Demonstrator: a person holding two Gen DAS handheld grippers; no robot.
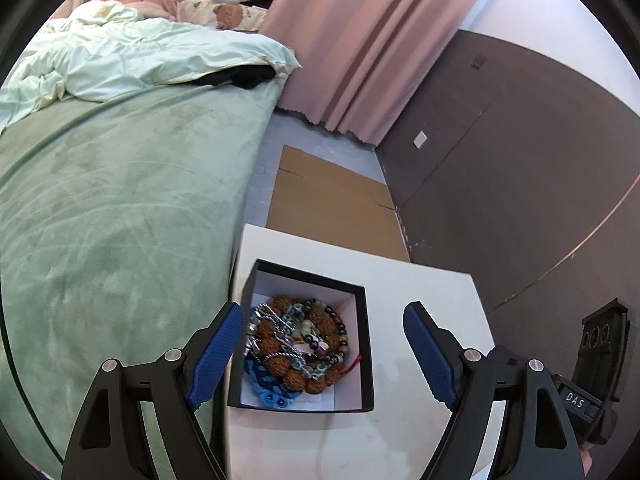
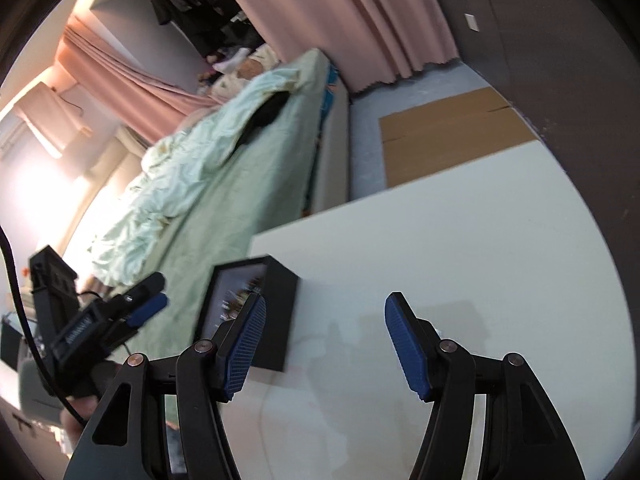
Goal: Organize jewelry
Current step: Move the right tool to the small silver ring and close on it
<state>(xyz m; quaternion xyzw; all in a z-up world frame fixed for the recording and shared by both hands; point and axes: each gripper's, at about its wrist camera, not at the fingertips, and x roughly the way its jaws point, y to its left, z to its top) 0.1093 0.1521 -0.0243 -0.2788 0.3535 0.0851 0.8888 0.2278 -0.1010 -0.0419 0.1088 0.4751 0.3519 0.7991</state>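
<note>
A black box with a white inside stands on a white table. It holds a heap of jewelry: brown bead bracelets, silver chains and a blue chain. My left gripper is open, above the box, its blue fingers to either side. In the right wrist view the box is at the left, blurred, behind the left finger. My right gripper is open and empty above bare table. The left gripper shows at far left.
A bed with a green cover and a crumpled quilt runs along the table's left side. Flat cardboard lies on the floor beyond the table. Pink curtains hang behind it, and a dark wall is at the right.
</note>
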